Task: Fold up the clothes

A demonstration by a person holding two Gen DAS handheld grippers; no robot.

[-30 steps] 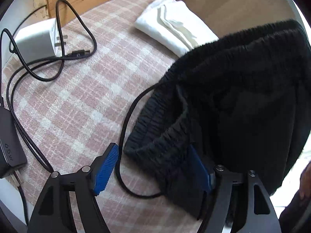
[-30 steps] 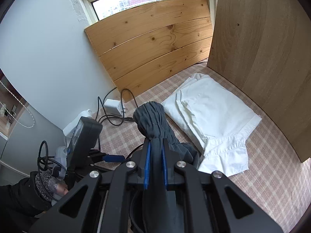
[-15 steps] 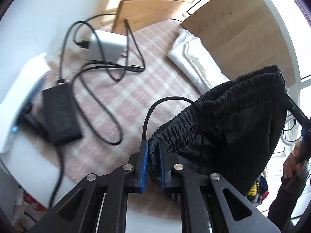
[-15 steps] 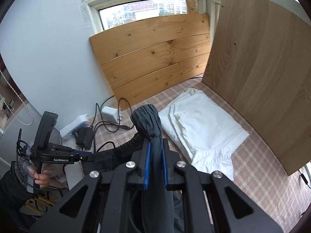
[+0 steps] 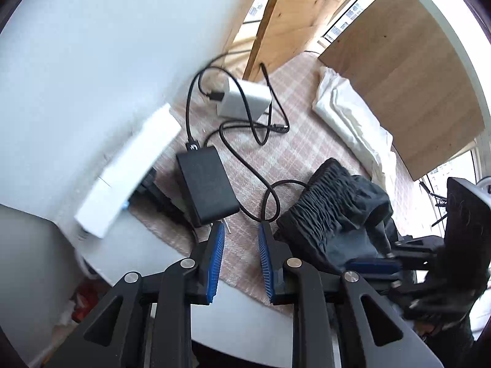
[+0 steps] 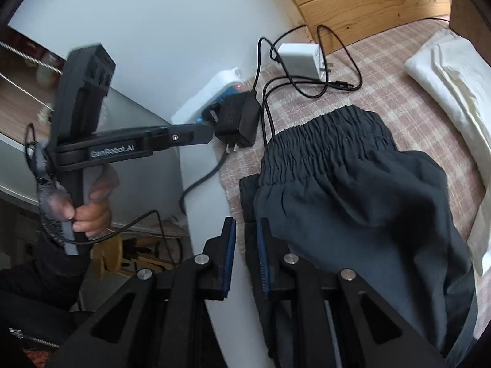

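Dark trousers (image 6: pixel 346 190) lie on the checked cloth (image 6: pixel 399 70) over the worktop (image 6: pixel 199 190), elastic waistband (image 6: pixel 325 135) facing the wall, legs running back off the near edge toward us. In our left wrist view the same garment is bunched up, waistband (image 5: pixel 325 202) standing in a ridge just right of our left gripper (image 5: pixel 239 257), whose jaws are parted with nothing between them, only cloth and a loop of black cable (image 5: pixel 270 196) ahead. Our right gripper (image 6: pixel 245 257) sits at the garment's left edge; its jaws are slightly apart and a strip of dark fabric seems to run up through the gap, but we can't tell if it's pinched or just passing through. The folded white garment (image 6: pixel 451 76) is parked against the wooden panel (image 5: pixel 408 86), presumably the done pile, kept clear of the working area. Black power brick (image 5: pixel 205 184), white charger (image 6: pixel 300 58) and white power strip (image 5: pixel 135 165) crowd the wall side, so we judge the trousers are set near the front edge to avoid snagging the leads. Judgement: early in the fold, garment laid out but not flattened; next move needs a waistband corner grip by each gripper.
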